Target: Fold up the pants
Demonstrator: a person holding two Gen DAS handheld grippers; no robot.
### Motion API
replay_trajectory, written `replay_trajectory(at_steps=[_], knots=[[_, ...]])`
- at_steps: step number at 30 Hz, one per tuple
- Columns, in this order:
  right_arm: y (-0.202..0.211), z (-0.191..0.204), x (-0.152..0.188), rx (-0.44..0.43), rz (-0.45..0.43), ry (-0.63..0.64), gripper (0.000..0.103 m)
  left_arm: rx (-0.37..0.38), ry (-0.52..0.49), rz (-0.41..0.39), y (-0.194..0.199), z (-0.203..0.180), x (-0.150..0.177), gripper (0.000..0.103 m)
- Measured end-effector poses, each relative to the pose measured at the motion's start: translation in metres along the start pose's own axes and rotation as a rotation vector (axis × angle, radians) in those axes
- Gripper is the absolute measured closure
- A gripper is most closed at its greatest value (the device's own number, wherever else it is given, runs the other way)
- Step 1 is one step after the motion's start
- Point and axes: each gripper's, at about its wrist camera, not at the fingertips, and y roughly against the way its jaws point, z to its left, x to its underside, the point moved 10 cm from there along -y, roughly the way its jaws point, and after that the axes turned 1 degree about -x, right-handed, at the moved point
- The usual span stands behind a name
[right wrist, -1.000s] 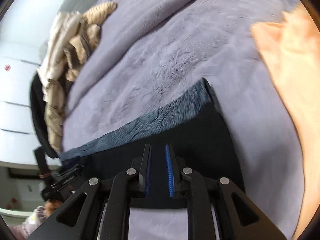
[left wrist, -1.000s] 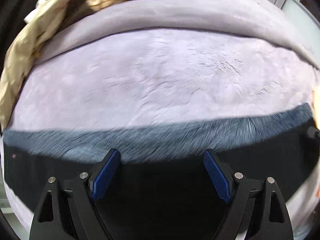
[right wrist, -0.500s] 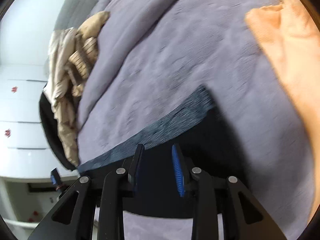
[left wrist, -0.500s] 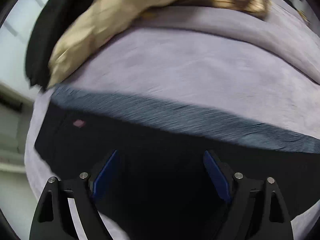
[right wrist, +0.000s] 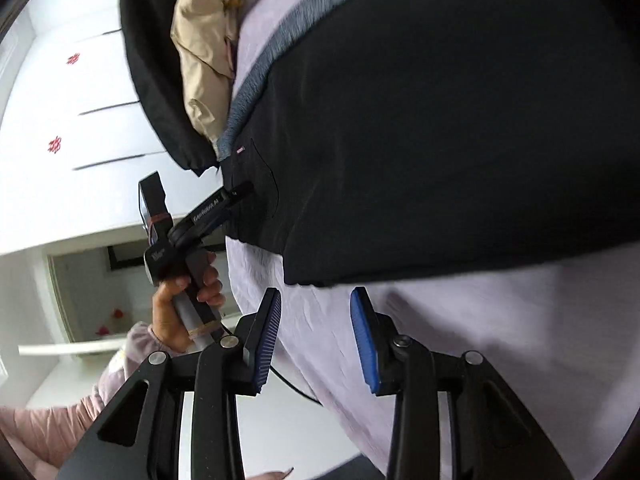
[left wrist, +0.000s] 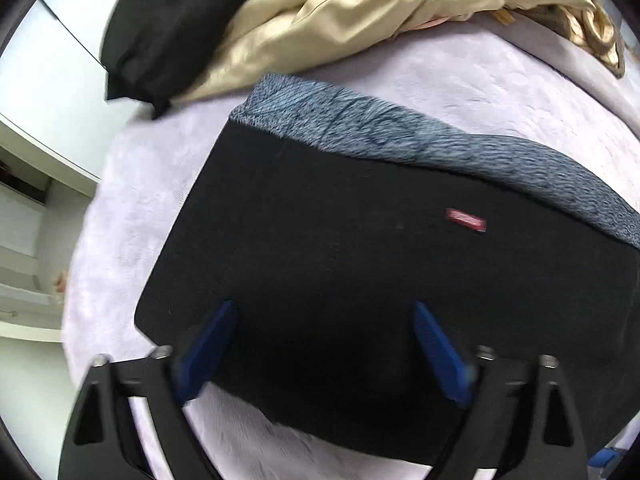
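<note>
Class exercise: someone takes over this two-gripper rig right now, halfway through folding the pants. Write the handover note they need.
Left gripper: open, empty, over the black pants near their edge.
Right gripper: open, empty, over the lilac blanket just short of the pants' edge.
Pants: flat on the blanket, grey fleece lining showing along the far edge, so seemingly folded once. A beige garment lies beyond.
Left: further folds, then tidy.
</note>
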Motion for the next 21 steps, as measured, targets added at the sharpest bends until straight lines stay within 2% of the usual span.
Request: replay_trajectory(at_steps=[3, 5, 8, 10, 12, 14, 15, 17, 18, 20, 21], knots=[[-0.011, 0.011, 0.0, 0.011, -0.022, 0.041, 0.062, 0.02, -0.058, -0.03, -0.004, 0.004, -0.002, 0.004], [-0.017, 0.013, -0.001, 0.023, -0.019, 0.045, 0.062, 0.039, -0.06, -0.041, -0.008, 0.009, -0.002, 0.003], [-0.028, 0.003, -0.01, 0.107, 0.012, 0.016, 0.064, 0.067, -0.05, -0.051, -0.012, 0.015, -0.001, 0.003], [-0.032, 0.008, -0.011, 0.137, 0.021, 0.025, 0.091, 0.071, -0.057, -0.052, -0.01, 0.014, 0.001, 0.003], [-0.027, 0.023, -0.004, 0.134, -0.003, 0.079, 0.093, 0.083, -0.066, -0.056, -0.01, 0.017, 0.002, 0.003], [-0.031, 0.013, 0.007, 0.183, 0.016, 0.101, 0.093, 0.091, -0.07, -0.061, -0.013, 0.022, 0.002, 0.003], [-0.036, 0.0, 0.012, 0.204, 0.036, 0.068, 0.093, 0.086, -0.072, -0.059, -0.008, 0.015, 0.004, 0.003], [-0.036, -0.013, 0.022, 0.2, 0.071, -0.002, 0.084, 0.064, -0.078, -0.043, 0.003, 0.01, 0.007, 0.003], [-0.027, -0.014, 0.027, 0.209, 0.079, 0.007, 0.084, 0.057, -0.081, -0.037, 0.01, 0.008, 0.009, 0.003], [-0.003, -0.007, 0.035, 0.258, 0.078, 0.09, 0.084, 0.068, -0.096, -0.042, 0.028, 0.001, 0.015, 0.003], [0.014, -0.001, 0.033, 0.306, 0.05, 0.149, 0.084, 0.083, -0.116, -0.048, 0.038, -0.008, 0.018, 0.003]])
